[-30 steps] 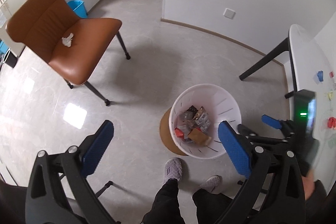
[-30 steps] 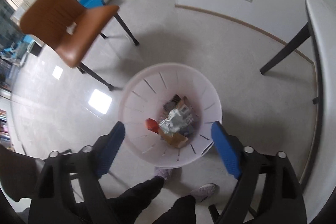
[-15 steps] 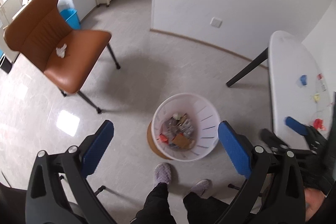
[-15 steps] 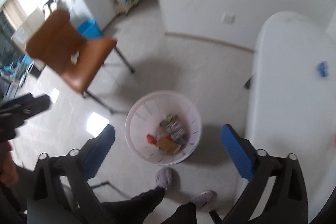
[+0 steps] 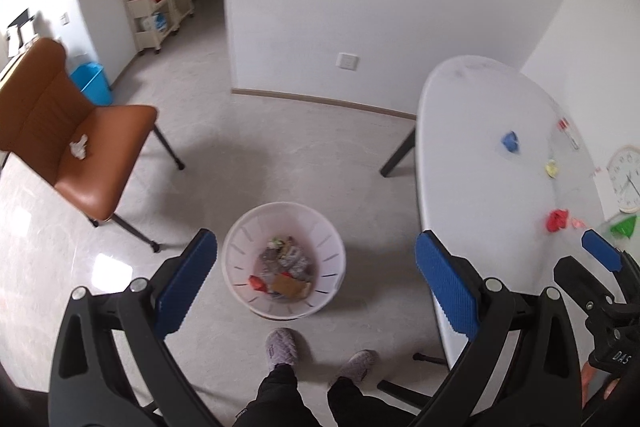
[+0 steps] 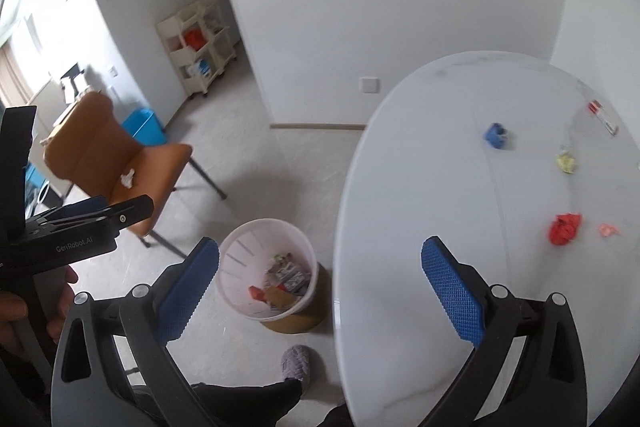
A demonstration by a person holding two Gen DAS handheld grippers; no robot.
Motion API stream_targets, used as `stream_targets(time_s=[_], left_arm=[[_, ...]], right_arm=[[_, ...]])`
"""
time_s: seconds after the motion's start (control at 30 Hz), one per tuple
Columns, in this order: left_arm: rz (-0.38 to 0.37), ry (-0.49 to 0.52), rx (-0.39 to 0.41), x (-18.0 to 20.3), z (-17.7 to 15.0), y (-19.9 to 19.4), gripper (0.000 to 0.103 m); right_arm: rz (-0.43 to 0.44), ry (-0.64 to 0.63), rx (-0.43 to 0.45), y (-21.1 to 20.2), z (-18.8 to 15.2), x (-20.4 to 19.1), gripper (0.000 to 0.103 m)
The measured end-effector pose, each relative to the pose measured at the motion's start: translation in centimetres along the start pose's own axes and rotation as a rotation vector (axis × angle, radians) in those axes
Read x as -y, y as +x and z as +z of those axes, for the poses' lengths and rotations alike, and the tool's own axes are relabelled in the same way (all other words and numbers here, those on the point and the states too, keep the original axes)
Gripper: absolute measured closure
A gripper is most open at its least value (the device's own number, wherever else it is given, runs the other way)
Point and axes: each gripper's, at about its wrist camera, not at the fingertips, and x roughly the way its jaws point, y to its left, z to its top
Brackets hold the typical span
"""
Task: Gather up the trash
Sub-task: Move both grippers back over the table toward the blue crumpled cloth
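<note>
A white slotted bin [image 5: 283, 261] [image 6: 267, 269] holding several wrappers stands on the floor beside a white oval table [image 5: 472, 163] [image 6: 432, 195]. On the table lie a red crumpled scrap [image 6: 564, 229] [image 5: 557, 219], a blue one [image 6: 496, 135] [image 5: 511, 142], a yellow one [image 6: 567, 163] and a small pink bit [image 6: 607, 229]. A white crumpled tissue [image 5: 78, 147] [image 6: 128, 179] rests on the brown chair [image 5: 76, 143]. My left gripper [image 5: 316, 279] hangs open high above the bin, nothing in it. My right gripper [image 6: 320, 279] is wide open and holds nothing, over the table's near edge.
The person's slippered feet [image 5: 282, 347] stand just before the bin. A cream shelf cart [image 5: 158, 3] and a blue tub [image 5: 91, 83] are by the far wall. A wall clock [image 5: 626, 179] leans at the table's right side, beside a green scrap [image 5: 623, 227].
Both grippers have risen and swung right, away from the bin; the table top with its scraps has come into view. The right jaws opened wider just above the bin, then stayed wide.
</note>
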Motion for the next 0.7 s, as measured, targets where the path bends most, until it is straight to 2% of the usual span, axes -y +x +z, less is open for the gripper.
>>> stream_targets(time_s=[0.33, 0.7], left_arm=[[-0.073, 0.117, -0.02, 7.4, 0.0, 0.8, 0.008], [-0.128, 0.234, -0.065, 13.0, 0.6, 2.7, 0.008]], right_arm=[[-0.065, 0.121, 0.026, -2.0, -2.0, 5.9, 0.002], [-0.157, 0.243, 0.044, -2.8, -3.7, 11.4, 0.002]])
